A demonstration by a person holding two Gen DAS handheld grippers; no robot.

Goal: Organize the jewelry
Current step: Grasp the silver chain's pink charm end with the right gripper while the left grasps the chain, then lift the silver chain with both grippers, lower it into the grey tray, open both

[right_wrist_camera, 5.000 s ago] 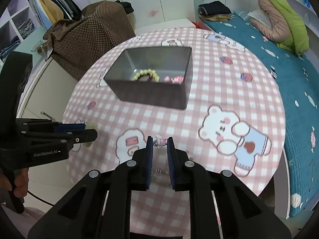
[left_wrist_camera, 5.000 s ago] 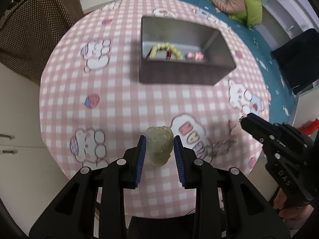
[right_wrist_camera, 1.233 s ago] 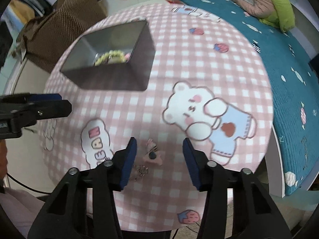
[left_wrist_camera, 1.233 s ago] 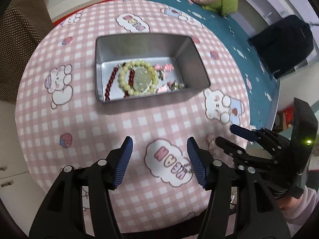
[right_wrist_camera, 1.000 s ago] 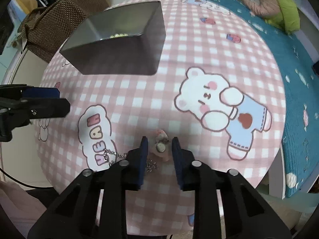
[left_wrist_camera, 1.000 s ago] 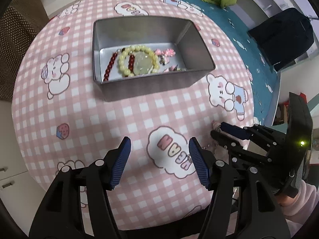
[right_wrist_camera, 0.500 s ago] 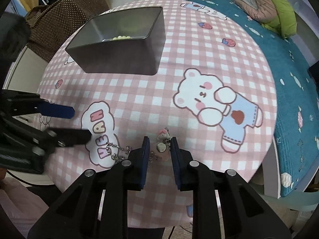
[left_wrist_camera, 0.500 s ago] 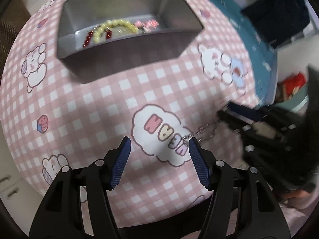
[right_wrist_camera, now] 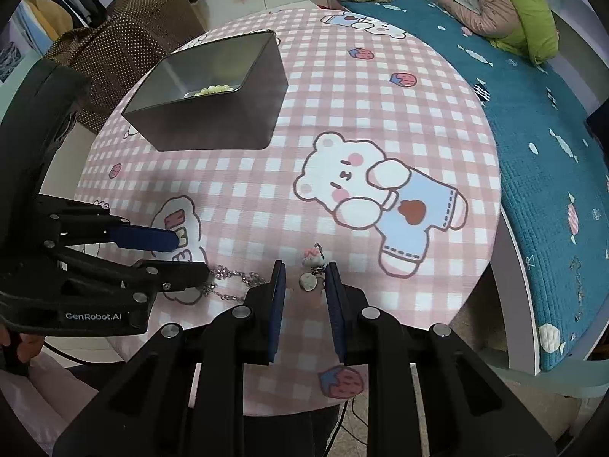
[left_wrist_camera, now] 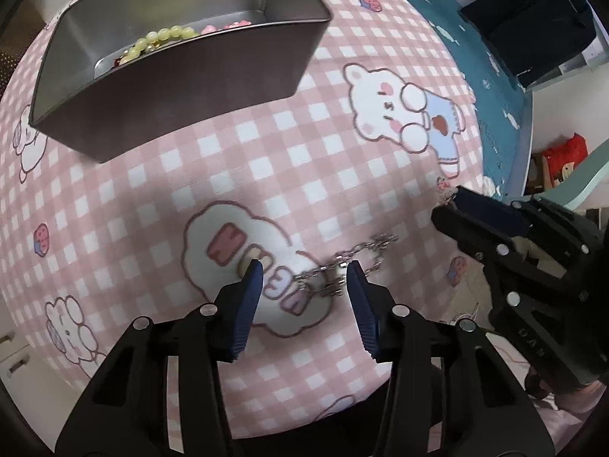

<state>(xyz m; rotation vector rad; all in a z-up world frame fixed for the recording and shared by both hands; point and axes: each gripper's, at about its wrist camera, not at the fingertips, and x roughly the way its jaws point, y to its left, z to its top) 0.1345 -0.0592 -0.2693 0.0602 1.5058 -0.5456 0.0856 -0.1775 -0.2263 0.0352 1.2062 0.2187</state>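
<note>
The silver chain (left_wrist_camera: 344,262) lies in a loose heap on the pink checked cloth of the bench (left_wrist_camera: 266,160), beside the printed cloud, near the front edge. It looks light, limp and slippery: the links will sag and slide rather than hold a shape, so the best hold is likely across the bunched part, where several strands cross, not a single trailing strand. The left gripper (left_wrist_camera: 304,280) points steeply down over that heap; its jaws have just been closing, with the chain between them, yet a gap shows on each side and the pads do not press on it. Just right of the chain, the small pink charm (right_wrist_camera: 312,268) with its round disc looks hard, light and easy to flick away. The right gripper (right_wrist_camera: 302,285) has its jaws nearly shut around it; whether the pads truly pinch it I cannot tell. Farther back stands the metal tin (left_wrist_camera: 182,80), holding a yellow-green bead bracelet (left_wrist_camera: 160,40).
</note>
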